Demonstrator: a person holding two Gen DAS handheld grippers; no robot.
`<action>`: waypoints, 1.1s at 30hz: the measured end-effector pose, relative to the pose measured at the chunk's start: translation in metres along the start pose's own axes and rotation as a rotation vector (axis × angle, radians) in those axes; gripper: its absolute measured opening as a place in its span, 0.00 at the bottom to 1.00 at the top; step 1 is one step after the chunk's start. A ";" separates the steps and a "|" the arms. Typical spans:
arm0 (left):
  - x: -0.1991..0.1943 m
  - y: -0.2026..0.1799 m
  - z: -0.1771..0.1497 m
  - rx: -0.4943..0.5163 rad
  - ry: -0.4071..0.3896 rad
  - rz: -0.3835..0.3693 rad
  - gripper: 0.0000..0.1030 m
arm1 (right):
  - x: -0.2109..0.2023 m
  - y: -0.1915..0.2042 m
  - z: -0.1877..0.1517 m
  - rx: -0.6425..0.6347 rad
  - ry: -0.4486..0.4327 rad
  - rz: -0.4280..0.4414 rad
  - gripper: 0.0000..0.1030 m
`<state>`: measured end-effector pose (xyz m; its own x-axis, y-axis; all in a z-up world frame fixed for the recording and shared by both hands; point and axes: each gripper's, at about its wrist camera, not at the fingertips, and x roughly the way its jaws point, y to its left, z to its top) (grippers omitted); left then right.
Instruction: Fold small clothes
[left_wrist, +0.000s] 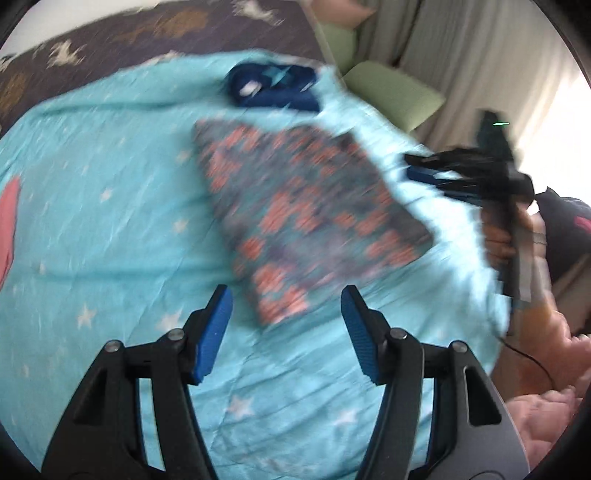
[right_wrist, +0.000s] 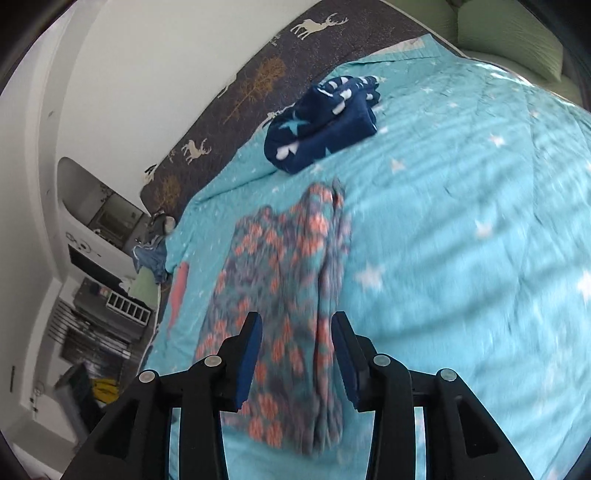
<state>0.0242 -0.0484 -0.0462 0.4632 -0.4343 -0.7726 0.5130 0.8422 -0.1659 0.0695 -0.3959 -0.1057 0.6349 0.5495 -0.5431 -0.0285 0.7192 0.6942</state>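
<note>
Blue-padded jaws of the left hand-held gripper (left_wrist: 287, 317) stand wide apart above the turquoise star-printed bedspread (left_wrist: 110, 206), gripping nothing. Just beyond them lies the folded grey fleece garment with coral flowers (left_wrist: 306, 218), flat on the bed. The right hand-held gripper (right_wrist: 297, 343) is partly open over that garment's near end, its pads clear of the cloth. Farther back sits a folded navy star-patterned garment (right_wrist: 325, 122).

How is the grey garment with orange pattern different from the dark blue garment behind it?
The grey fleece garment with orange pattern lies flat as a long rectangle; the dark blue garment with white shapes is a thicker, rounder bundle. The grey one lies nearer the cameras, the blue one farther away. Both rest on the turquoise star-printed blanket.
</note>
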 end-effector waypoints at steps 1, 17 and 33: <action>-0.003 -0.003 0.008 0.009 -0.019 -0.026 0.61 | 0.004 -0.001 0.006 0.002 0.004 0.006 0.39; 0.132 0.003 0.056 -0.030 0.090 -0.028 0.61 | 0.068 -0.026 0.054 0.105 0.096 0.119 0.41; 0.126 0.002 0.047 -0.041 0.087 -0.020 0.65 | 0.086 -0.003 0.121 0.033 0.053 0.132 0.45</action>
<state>0.1177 -0.1162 -0.1157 0.3876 -0.4234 -0.8188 0.4908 0.8467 -0.2055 0.2176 -0.4021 -0.0982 0.5856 0.6605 -0.4699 -0.0831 0.6255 0.7758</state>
